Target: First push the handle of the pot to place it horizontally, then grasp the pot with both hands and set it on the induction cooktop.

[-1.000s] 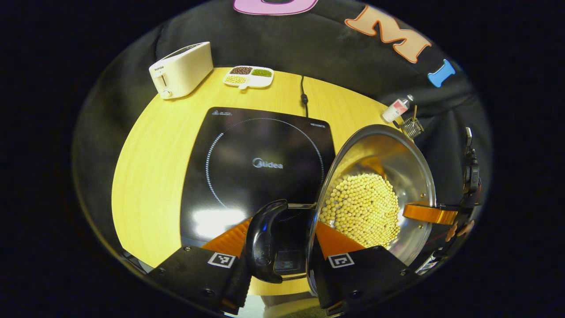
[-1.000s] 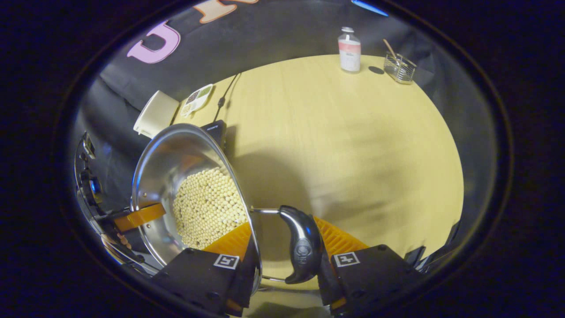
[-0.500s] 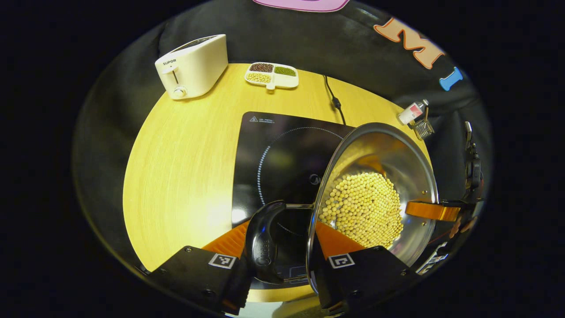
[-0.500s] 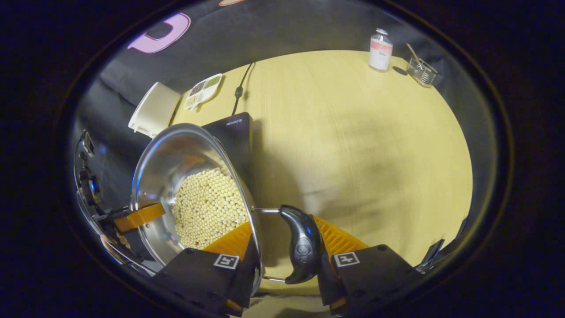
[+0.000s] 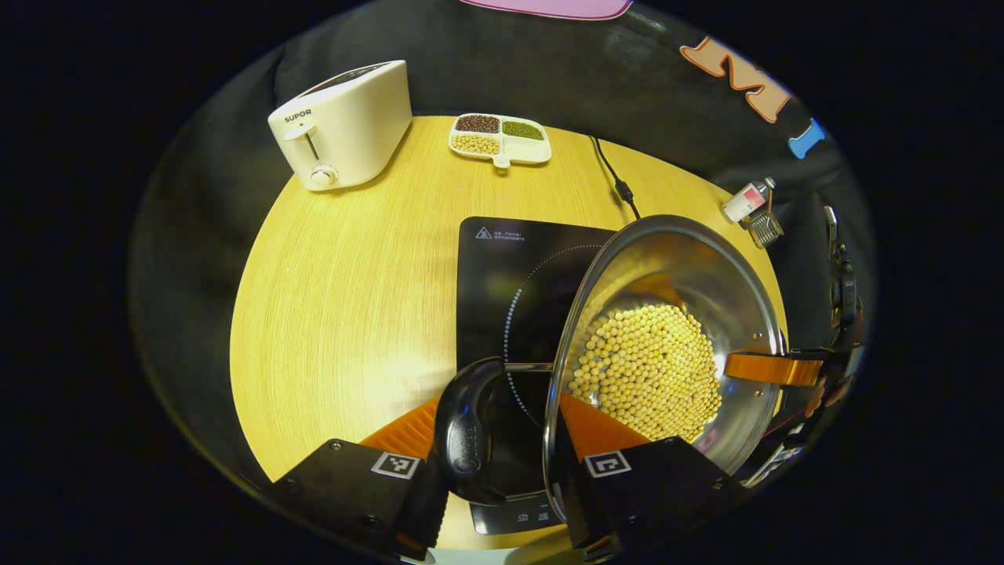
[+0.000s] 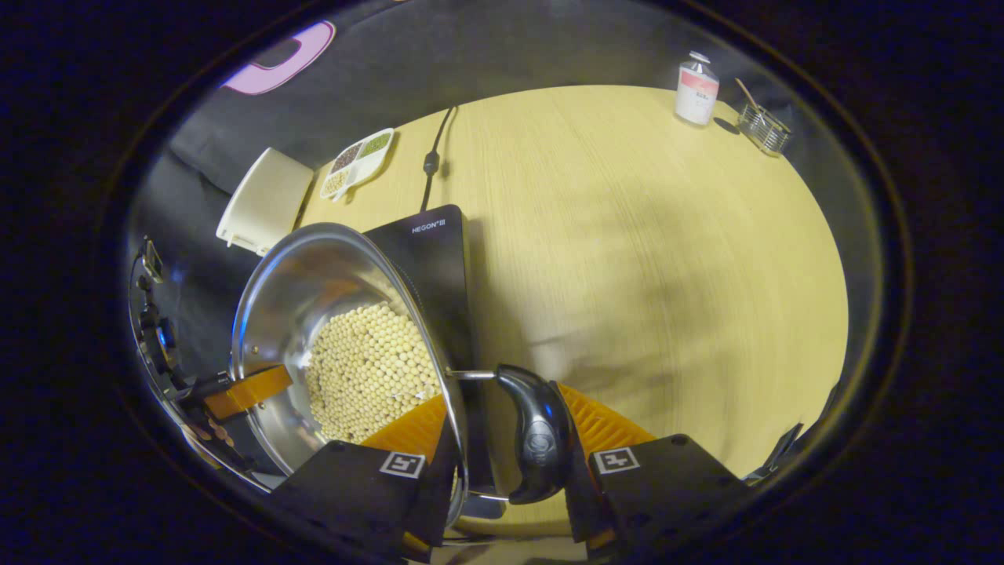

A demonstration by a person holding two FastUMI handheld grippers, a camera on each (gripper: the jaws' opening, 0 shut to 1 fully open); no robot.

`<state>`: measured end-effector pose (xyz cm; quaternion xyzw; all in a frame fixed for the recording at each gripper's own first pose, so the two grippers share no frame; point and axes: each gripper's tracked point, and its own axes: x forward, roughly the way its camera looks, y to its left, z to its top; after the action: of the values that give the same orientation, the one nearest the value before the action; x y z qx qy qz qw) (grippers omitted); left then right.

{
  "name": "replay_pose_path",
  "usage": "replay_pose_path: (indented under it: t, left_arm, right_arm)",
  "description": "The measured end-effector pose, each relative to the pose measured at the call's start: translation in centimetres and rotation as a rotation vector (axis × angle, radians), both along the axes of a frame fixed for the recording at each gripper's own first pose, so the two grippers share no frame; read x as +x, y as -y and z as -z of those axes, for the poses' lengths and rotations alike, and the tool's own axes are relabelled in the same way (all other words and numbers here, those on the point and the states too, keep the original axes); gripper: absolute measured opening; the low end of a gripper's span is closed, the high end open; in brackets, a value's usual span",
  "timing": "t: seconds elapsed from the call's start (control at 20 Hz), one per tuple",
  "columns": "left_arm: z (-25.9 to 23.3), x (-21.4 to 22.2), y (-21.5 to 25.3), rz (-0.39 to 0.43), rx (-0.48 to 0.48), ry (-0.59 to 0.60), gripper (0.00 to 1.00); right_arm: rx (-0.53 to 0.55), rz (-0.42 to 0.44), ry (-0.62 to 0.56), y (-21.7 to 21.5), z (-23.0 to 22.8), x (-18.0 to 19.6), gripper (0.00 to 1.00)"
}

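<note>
Steel pot [image 5: 674,314] of pale beans sits lower right in the left gripper view, now partly covering the black glass induction cooktop [image 5: 502,267] — a second ago the cooktop lay clear to its left. Left tool [image 5: 502,447] is clamped across its black curved handle [image 5: 467,431] and rim; right tool [image 6: 502,451] likewise grips the opposite handle [image 6: 537,439]. Judged, the carry nears its end; lowering remains. Round wooden counter [image 5: 345,298] lies beneath.

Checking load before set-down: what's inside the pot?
The pot holds a heap of pale round beans. The beans hide the pot's bottom; anything beneath them can't be seen.
</note>
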<state>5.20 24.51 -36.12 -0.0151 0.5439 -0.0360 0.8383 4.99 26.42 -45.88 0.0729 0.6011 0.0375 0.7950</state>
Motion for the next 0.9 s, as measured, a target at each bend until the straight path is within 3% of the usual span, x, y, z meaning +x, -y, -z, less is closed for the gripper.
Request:
replay_pose_path:
  t: [0.15,0.2,0.9]
  left_arm:
    - [0.4,0.7,-0.5,0.005,0.003,0.002,0.62]
    - [0.4,1.0,-0.7,0.002,0.004,0.008,0.62]
    - [0.1,2.7,-1.7,0.01,0.023,0.061,0.66]
  right_arm:
    - [-0.007,0.012,0.003,-0.4,0.4,0.6,0.7]
    - [-0.005,0.019,0.006,-0.6,0.4,0.9,0.56]
    - [0.0,0.014,0.022,-1.4,0.2,2.6,0.56]
